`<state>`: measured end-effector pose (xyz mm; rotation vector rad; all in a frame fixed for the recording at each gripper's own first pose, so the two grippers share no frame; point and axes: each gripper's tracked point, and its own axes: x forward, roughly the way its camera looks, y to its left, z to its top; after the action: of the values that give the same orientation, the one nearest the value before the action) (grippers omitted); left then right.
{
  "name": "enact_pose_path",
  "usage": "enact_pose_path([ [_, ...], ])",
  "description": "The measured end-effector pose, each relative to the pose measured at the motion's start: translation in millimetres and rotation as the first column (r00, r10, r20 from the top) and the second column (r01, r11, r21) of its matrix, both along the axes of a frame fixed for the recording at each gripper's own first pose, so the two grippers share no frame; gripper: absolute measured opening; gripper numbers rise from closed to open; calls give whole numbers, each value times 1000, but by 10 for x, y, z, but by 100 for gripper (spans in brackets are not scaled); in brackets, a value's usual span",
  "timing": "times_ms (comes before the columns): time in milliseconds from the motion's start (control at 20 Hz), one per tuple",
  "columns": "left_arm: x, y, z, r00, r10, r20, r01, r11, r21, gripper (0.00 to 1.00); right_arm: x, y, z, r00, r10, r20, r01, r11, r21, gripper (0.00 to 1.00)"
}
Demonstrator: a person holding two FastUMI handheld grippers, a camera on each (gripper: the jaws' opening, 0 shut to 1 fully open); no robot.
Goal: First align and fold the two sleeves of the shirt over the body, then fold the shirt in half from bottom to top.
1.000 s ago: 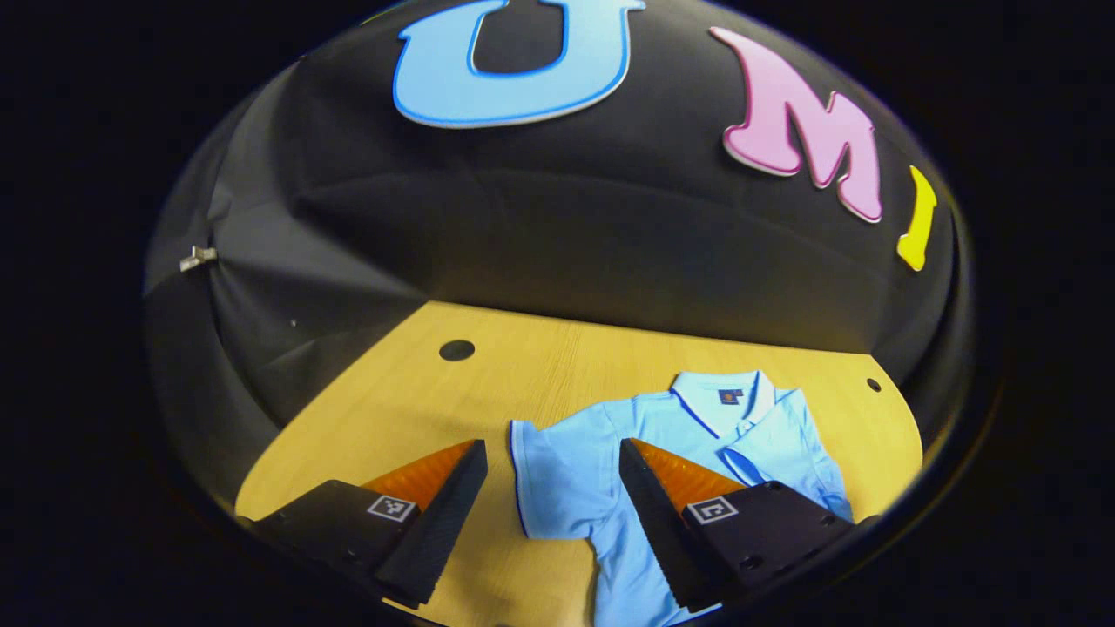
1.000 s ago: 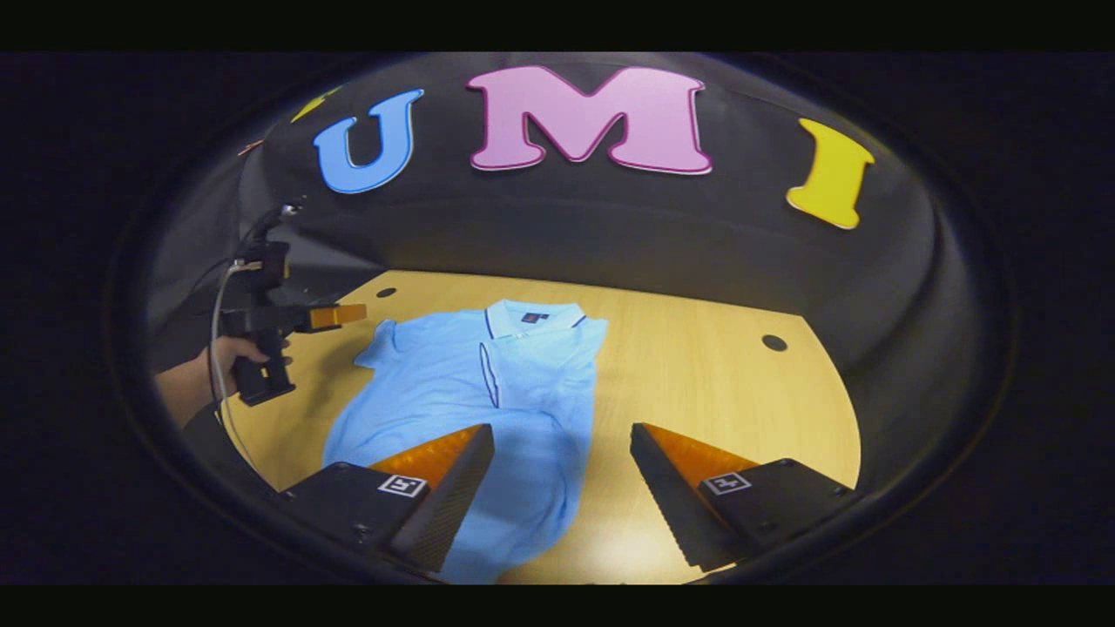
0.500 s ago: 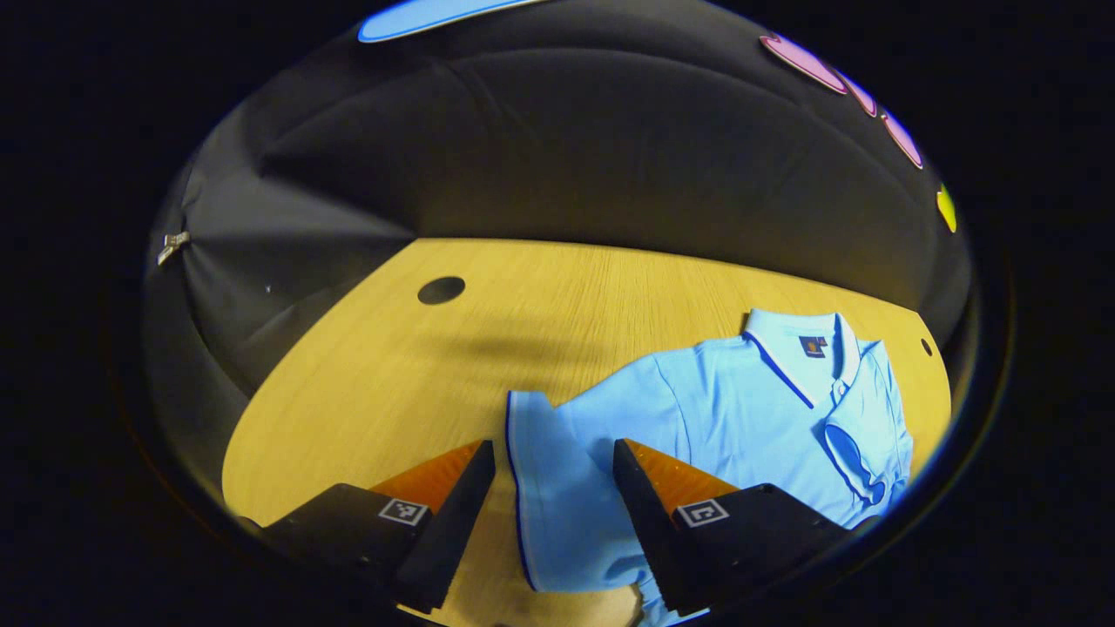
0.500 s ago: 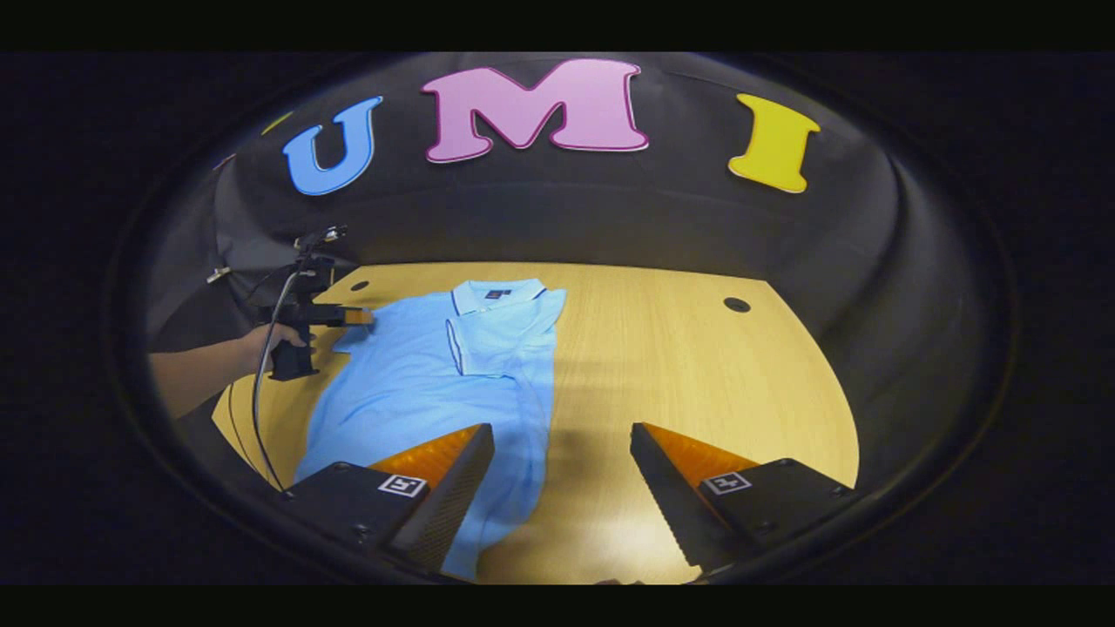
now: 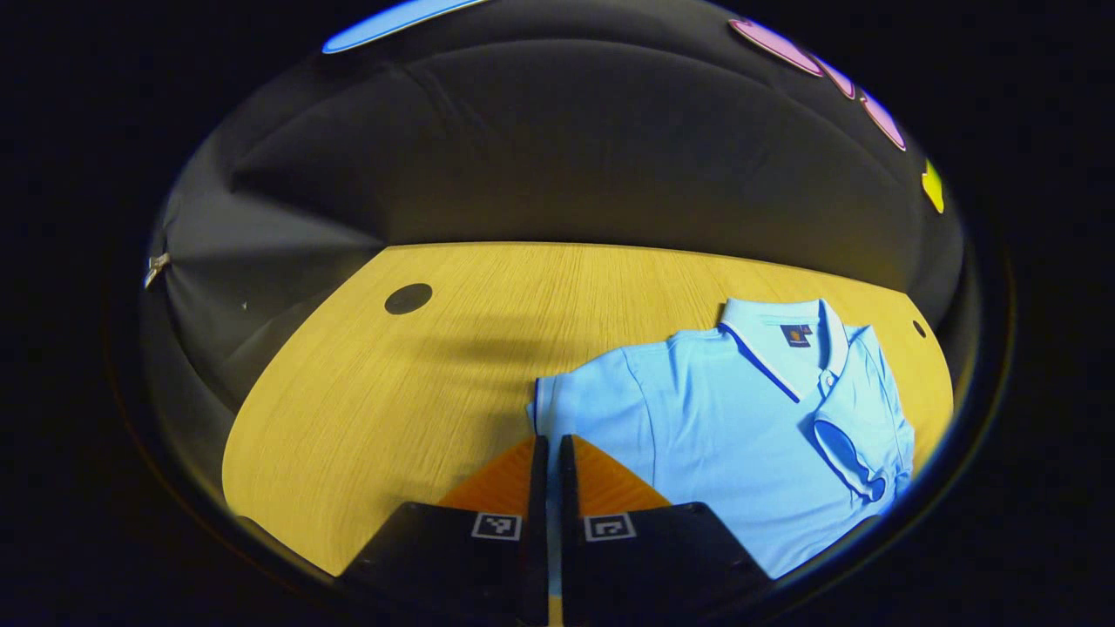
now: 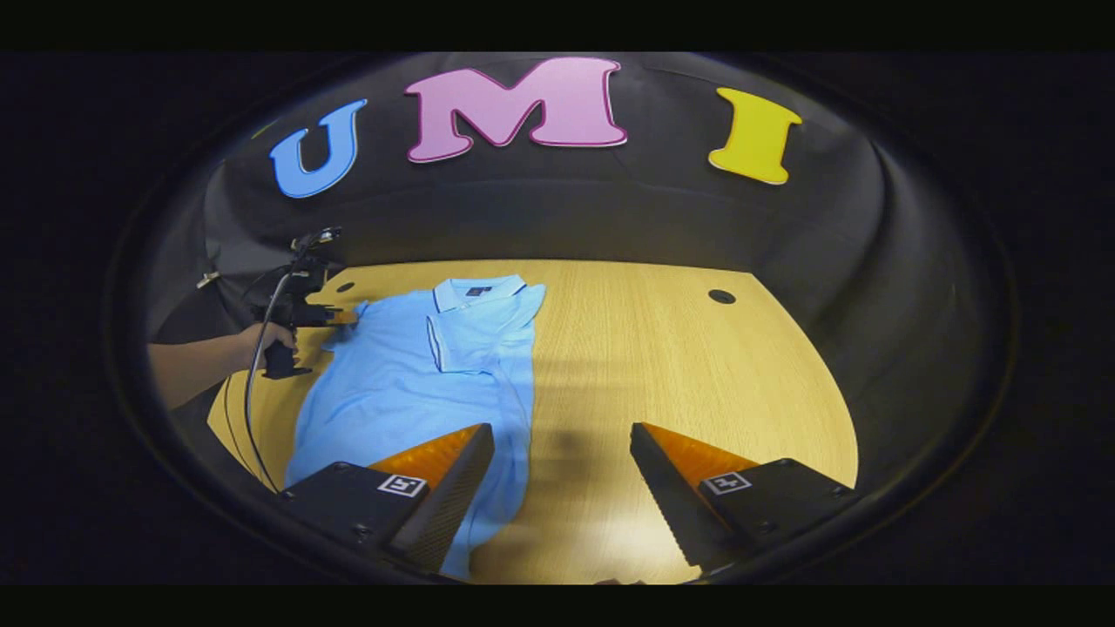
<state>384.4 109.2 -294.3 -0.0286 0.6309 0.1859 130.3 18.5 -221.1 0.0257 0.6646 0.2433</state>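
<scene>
A: Where is the shirt point(image 6: 409, 374) lying?

B: Flat on the wooden desk point(image 6: 662, 357), collar point(image 6: 475, 292) toward the booth wall. In the right gripper view 1 sleeve point(image 6: 479, 340) is already lying folded over the body; the hem is running out of sight behind the near finger at the bottom.

A: And the other sleeve point(image 5: 579, 405)?

B: It is spreading out sideways on the desk. In the left gripper view the left tongs point(image 5: 549, 461) are sitting nearly closed, with only a thin slit between the 2 fingers, and a strip of blue cloth is showing in that slit. So they are pinching the edge of that sleeve.

A: Is the sleeve lifting off the desk?

B: I cannot tell; the fingers are hiding the cloth right at the grip.

A: Is the left gripper showing from the other side too?

B: Yes, small and far off in the right gripper view point(image 6: 335, 315), with a hand point(image 6: 266, 335) gripping its handle and a cable point(image 6: 257, 383) hanging down. Its tip is meeting the sleeve's outer edge, though the contact is too small to make out.

A: And the right tongs point(image 6: 562, 470)?

B: They are standing wide apart, holding nothing, above the desk just beside the shirt's folded side. 1 finger is overlapping the cloth in the view; whether it is touching, I cannot tell.

A: Anything else on the desk?

B: 2 dark round holes point(image 6: 721, 296) in the wood, 1 near each far corner.
</scene>
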Motion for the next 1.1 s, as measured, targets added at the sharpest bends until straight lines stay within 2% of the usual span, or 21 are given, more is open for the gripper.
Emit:
enact_pose_path([
  [150, -11, -12, 24, 1000, 6, 0, -6, 1000, -28, 2, -68, 12, -43, 1000, -9, -15, 9, 1000, 14, 99],
  [200, -20, -12, 31, 1000, 7, -5, -7, 999, -36, 6, -83, -6, -51, 1000, -10, -12, 10, 1000, 8, 99],
  [350, -8, -68, 213, 1000, -11, 8, 12, 1000, -26, 6, -120, -45, -62, 1000, -10, -5, 10, 1000, -11, 98],
  [550, 52, -481, 625, 992, -102, 69, 105, 994, -35, 6, -176, -68, -62, 1000, -17, -4, 17, 1000, -9, 99],
  [600, 61, -625, 726, 988, -124, 89, 129, 991, -46, 2, -192, -74, -51, 1000, -19, -1, 19, 1000, -10, 99],
  [650, 60, -773, 821, 984, -143, 108, 150, 987, -60, 6, -205, -72, -42, 1000, -20, 2, 20, 1000, -8, 100],
  [900, -106, -1484, 1051, 963, -231, 136, 248, 961, -126, 7, -364, -64, 25, 999, -25, 20, 25, 1000, -2, 99],
  [1000, -188, -1740, 1154, 948, -276, 158, 300, 941, -154, 10, -437, -54, 25, 999, -28, 21, 28, 1000, 2, 99],
  [1050, -221, -1835, 1192, 939, -297, 174, 324, 932, -162, 20, -480, -53, 26, 999, -30, 22, 30, 1000, 2, 99],
  [1100, -276, -1903, 1245, 931, -314, 188, 345, 924, -165, 41, -524, -56, 26, 999, -33, 25, 33, 999, 2, 98],
])
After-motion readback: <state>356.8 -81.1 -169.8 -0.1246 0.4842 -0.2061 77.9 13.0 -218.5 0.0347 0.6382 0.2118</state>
